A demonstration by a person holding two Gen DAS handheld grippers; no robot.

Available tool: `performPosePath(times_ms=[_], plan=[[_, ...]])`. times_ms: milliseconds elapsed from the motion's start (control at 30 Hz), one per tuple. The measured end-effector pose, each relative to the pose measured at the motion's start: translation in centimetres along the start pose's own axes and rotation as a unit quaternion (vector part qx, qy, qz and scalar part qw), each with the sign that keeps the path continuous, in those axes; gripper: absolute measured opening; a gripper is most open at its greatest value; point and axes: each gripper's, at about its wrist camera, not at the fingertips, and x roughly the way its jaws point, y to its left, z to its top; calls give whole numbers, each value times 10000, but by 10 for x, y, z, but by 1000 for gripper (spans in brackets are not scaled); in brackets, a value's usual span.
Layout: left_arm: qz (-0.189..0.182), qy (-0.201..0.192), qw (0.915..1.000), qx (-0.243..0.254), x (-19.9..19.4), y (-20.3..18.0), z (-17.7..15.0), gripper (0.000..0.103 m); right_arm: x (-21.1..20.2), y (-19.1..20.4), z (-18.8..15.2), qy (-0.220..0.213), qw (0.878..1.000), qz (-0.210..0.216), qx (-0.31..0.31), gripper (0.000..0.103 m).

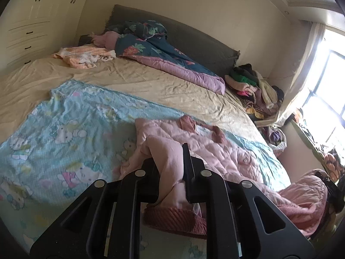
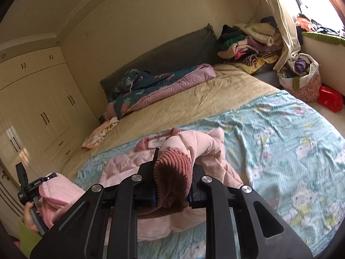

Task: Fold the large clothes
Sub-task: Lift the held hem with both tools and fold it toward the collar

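Observation:
A pink quilted jacket [image 1: 226, 151] lies on a light-blue cartoon-print blanket [image 1: 64, 118] on the bed; it also shows in the right wrist view [image 2: 129, 161]. My left gripper [image 1: 170, 161] is shut on a pink sleeve of the jacket, whose ribbed dusty-rose cuff [image 1: 172, 220] hangs below the fingers. My right gripper [image 2: 172, 170] is shut on the other sleeve at its ribbed cuff [image 2: 172, 172], lifted above the jacket. The left gripper [image 2: 28, 185] and the hand holding it show at the lower left of the right wrist view.
A beige sheet [image 1: 129, 75] covers the bed. A floral quilt [image 1: 161, 54] and an orange garment [image 1: 86, 56] lie near the grey headboard [image 1: 194, 41]. A heap of clothes [image 2: 254, 43], a bag [image 2: 301, 75] and a red box [image 2: 330, 99] stand by the window. Wardrobes [image 2: 38, 99] line the wall.

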Motion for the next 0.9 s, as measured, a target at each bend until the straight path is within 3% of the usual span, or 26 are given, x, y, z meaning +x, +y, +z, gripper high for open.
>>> performPosePath(times_ms=[900], plan=[[674,54,9976,168,93,-8,67,10,108,-23,69,21,9978,-618,237,18]])
